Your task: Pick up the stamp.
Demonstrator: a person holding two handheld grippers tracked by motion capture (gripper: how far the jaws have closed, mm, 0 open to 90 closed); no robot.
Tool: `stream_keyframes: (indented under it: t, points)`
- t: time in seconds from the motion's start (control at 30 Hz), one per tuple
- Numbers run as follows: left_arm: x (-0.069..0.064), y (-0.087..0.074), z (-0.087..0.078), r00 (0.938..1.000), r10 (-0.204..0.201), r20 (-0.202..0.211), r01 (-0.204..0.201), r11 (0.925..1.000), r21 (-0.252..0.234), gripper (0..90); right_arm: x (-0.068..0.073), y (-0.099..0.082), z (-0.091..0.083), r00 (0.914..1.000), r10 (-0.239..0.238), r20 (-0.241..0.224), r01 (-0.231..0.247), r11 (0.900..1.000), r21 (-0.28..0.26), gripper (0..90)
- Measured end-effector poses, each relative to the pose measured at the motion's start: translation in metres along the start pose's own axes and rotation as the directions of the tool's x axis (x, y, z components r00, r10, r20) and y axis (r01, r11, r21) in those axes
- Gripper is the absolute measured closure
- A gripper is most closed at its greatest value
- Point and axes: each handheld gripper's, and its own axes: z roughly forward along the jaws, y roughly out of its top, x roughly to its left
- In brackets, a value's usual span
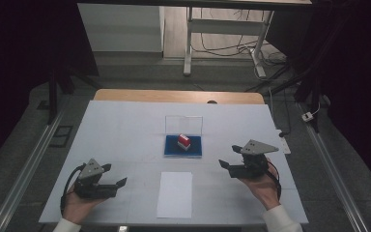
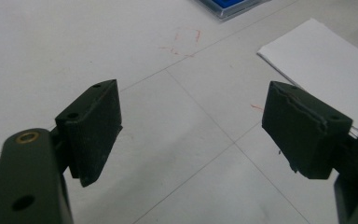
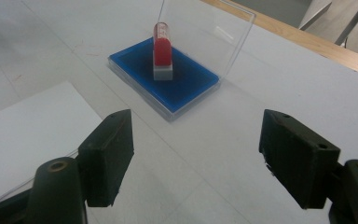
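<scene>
Your right gripper (image 3: 196,158) has its jaws spread wide with nothing between them but bare table, and in the right gripper view they face the red stamp (image 3: 162,51), which stands upright on its pale base in the middle of the blue ink pad (image 3: 186,88). The pad sits in a clear case whose lid (image 3: 214,32) stands open behind the stamp. In the high view that gripper (image 1: 232,157) is held in your right hand (image 1: 263,186) to the right of the pad (image 1: 193,147), near it but not touching. Your left gripper (image 2: 191,135) is likewise spread, its pads apart over the white table cover (image 2: 51,46) with nothing pinched; a corner of the white sheet of paper (image 2: 317,60) lies just beyond its right-hand jaw, and faint red marks (image 2: 184,42) show on the cover ahead. In the high view the left gripper (image 1: 114,176) sits at the near left, well apart from the stamp (image 1: 183,140), and the paper (image 1: 175,194) lies between your two hands, just in front of the pad.
</scene>
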Motion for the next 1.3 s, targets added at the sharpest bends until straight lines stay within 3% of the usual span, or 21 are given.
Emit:
stream_keyframes:
  t: [0.43, 0.6, 1.07, 1.3]
  points:
    - [-0.003, 0.000, 0.007, 0.9999, 0.012, -0.005, -0.012, 0.9998, 0.014, 20.4, 0.007, 0.018, 0.017, 0.9998, -0.003, -0.021, 0.003, 1.0000, 0.004, 26.5]
    - [-0.002, 0.000, 0.009, 0.9998, 0.019, -0.005, -0.019, 0.9996, 0.021, 20.4, 0.012, 0.029, 0.031, 0.9991, -0.028, -0.031, 0.028, 0.9995, 0.016, 27.2]
    - [-0.001, 0.001, 0.013, 0.9997, 0.021, -0.010, -0.021, 0.9993, 0.031, 20.5, 0.014, 0.050, 0.052, 0.9979, -0.002, -0.064, 0.002, 1.0000, 0.008, 28.4]
    - [-0.001, 0.001, 0.013, 0.9996, 0.025, -0.012, -0.025, 0.9991, 0.035, 20.5, 0.016, 0.057, 0.062, 0.9972, -0.033, -0.066, 0.035, 0.9989, 0.031, 28.7]
